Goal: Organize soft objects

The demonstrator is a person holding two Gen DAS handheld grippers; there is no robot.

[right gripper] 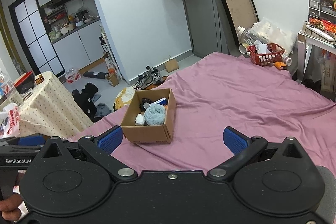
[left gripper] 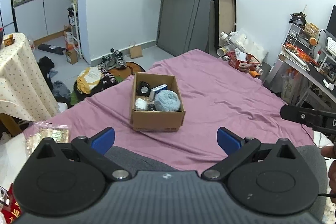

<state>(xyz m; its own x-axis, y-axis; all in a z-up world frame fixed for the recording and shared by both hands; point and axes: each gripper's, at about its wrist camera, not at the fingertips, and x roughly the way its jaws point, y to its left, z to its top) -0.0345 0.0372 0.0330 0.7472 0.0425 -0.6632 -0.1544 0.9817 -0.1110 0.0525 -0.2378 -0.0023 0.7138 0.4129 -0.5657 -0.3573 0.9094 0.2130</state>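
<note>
Both grippers are spread wide with nothing between the blue pads. The left gripper hangs over the near edge of the pink bedsheet, and the right gripper does the same from a bit further right, both well back from the cardboard box. Neither one is touching anything.

The box sits roughly mid-bed, a little toward the left side, with its top open. Inside it there's a rolled light-blue fluffy towel filling the near right part, a small white bundle in the near left corner, a black item toward the far left, and a blue-and-white packet at the back. Can't tell exactly what the black one is.

As for progress: looks close to finished to me. The soft stuff I can see is already in the box, and the sheet around it is bare apart from wrinkles. If anything's left, it's not obvious from here. There's a pile of clothes on the floor off the left side of the bed and a red basket at the far right corner, but I couldn't say whether either counts as part of the job. My guess is it's either a final check or grabbing something outside the views.
</note>
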